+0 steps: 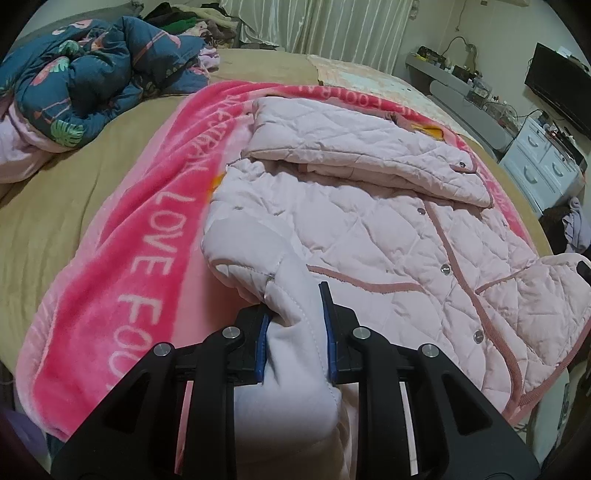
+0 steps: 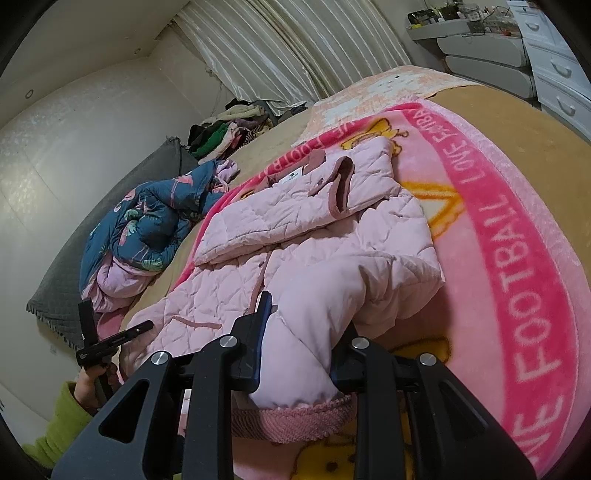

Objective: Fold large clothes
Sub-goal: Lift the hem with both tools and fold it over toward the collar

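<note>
Left wrist: jacket (image 1: 388,229) lengthwise, collar farthest away.

Left gripper (image 1: 295,332) fingers clamped on fabric; right gripper (image 2: 301,343) fingers likewise pinching fabric, angled downward

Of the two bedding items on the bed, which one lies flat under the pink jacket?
The pink blanket with white lettering lies flat under the quilted pink jacket. The dark blue patterned quilt sits bunched apart.

Home bedroom: bed (image 1: 110,155), curtains (image 1: 332,26), dresser (image 1: 543,162).
</note>
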Motion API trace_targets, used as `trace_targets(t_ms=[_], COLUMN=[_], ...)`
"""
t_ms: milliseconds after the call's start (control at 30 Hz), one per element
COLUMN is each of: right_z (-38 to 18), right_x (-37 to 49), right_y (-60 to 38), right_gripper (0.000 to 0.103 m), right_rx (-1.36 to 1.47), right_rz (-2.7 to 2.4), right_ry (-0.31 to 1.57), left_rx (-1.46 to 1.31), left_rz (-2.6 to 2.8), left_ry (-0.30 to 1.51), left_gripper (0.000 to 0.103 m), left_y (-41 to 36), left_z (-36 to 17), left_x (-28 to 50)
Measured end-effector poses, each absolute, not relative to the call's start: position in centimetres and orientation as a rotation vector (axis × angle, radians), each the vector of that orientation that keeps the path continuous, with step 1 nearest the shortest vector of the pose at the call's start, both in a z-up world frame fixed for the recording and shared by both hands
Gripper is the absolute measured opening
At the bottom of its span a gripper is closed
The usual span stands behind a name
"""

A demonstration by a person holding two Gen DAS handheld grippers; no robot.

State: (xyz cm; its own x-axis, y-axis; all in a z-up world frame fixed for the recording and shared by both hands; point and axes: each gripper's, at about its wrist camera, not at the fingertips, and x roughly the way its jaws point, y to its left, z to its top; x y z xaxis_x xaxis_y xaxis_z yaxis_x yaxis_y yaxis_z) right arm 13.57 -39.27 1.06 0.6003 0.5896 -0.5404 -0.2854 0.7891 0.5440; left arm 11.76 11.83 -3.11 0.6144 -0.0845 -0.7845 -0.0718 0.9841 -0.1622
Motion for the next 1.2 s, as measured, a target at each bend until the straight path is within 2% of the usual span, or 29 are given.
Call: trace_targets(t_ms=[533, 1200], right_z=[2.5, 3.0], right_x=[15.2, 20.3], right_y=[-40.7, -39.9], right_gripper=[0.023, 0.023], right_rx=[0.480, 0.507], right_rz=[0.532, 0.464], right_ry=[0.681, 0.625], left_rx=[-0.222, -0.262], left_rz=[-0.020, -0.073], left_ry=[0.846, 0.827], left_gripper=[0.015, 0.018], left_y=[11.6, 12.6], left_z=[0.6, 2.1], left_x=[13.8, 16.4])
